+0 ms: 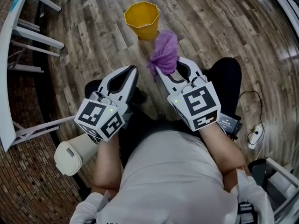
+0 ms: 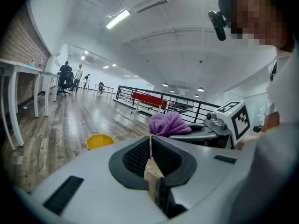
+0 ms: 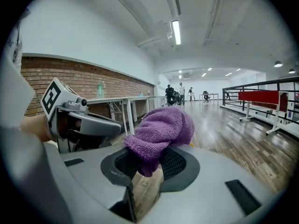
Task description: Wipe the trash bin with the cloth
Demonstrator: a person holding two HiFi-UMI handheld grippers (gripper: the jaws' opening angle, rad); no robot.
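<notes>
- Left white-and-black two-jaw gripper (image 1: 132, 70) hovering, jaws pressed together, gripping nothing
- Yellow faceted plastic trash bin (image 1: 142, 18) standing upright on wooden plank floor (image 1: 93, 41), mouth facing up, long axis running vertical
- Bin lying at 12 o'clock from left gripper, 11 o'clock from right gripper (image 1: 167, 68), both seeming about equally near
- Right gripper pinching bunched purple knitted cloth (image 1: 164, 48), cloth pointing toward bin, not touching it

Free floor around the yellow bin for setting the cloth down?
Bare wood floor right of the yellow trash bin, also between it and the white table legs at left. Crowded lower right: cable and white device by the person's leg.
</notes>
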